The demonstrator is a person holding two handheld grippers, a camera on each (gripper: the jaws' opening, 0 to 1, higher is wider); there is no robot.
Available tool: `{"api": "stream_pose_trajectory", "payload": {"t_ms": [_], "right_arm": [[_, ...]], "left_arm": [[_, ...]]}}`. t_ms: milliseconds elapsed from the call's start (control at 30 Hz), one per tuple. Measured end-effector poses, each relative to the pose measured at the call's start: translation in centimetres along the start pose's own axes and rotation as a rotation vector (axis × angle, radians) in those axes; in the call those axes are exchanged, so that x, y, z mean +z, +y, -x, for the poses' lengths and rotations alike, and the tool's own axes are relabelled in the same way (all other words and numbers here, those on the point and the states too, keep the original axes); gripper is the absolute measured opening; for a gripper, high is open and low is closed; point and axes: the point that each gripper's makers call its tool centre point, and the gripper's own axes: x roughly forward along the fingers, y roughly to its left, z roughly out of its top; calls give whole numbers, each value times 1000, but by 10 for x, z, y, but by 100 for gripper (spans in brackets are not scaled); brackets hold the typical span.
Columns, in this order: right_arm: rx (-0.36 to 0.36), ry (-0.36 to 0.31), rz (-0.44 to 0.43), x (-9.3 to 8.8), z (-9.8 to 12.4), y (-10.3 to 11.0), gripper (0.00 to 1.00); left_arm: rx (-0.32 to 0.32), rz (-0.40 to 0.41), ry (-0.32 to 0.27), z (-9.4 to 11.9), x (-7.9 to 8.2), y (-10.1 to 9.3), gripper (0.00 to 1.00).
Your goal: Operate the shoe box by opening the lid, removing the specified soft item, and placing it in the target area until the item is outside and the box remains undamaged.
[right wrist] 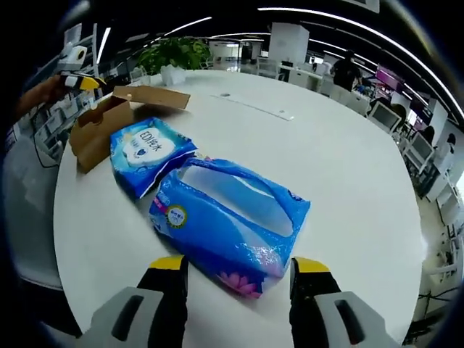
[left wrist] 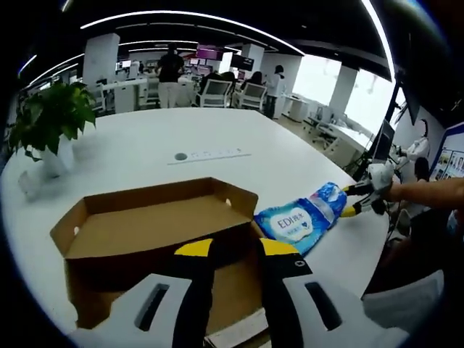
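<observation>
White round laminate tabletop [left wrist: 217, 138], largest item, carrying all the rest.

Brown corrugated cardboard shoe box [left wrist: 156, 232], lid thrown back, interior bare as far as I can see. Stiff but thin-walled; I judge it would crease under a hard pinch. My left claw [left wrist: 235, 250] hovers over its near wall, black jaws with yellow tips narrowly apart, holding nothing, pointing down and forward into the box.

Blue soft plastic tissue packs, two. One, labelled in white [right wrist: 148, 156], lies on the table just beside the box. The other, glossy with a pale centre panel [right wrist: 232, 214], lies nearer, outside the box, overlapping the first at one corner. I judge both light, squashy and slippery; best taken across a narrow end or a seam, not the flat face.

My right claw [right wrist: 239, 272] is spread wide, the near end of the glossy pack between its tips; contact I cannot tell. It reaches low and level over the table.

Green potted plant [left wrist: 51, 119], far side.
</observation>
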Motion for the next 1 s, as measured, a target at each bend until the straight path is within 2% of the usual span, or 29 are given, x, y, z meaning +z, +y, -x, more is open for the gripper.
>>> {"api": "stream_pose_trajectory", "payload": {"t_ms": [333,600,1000], "right_arm": [[-54,-14,-37,1,-2,5,54],[-75,-11,-48,1,-1,4,54],[-96,-20,-33,12,17,10,58]], "left_arm": [[43,7,7,16,-8,27,23],[62,7,14,29,-16,41,23],[73,-5,29,50,-27,58,24]]}}
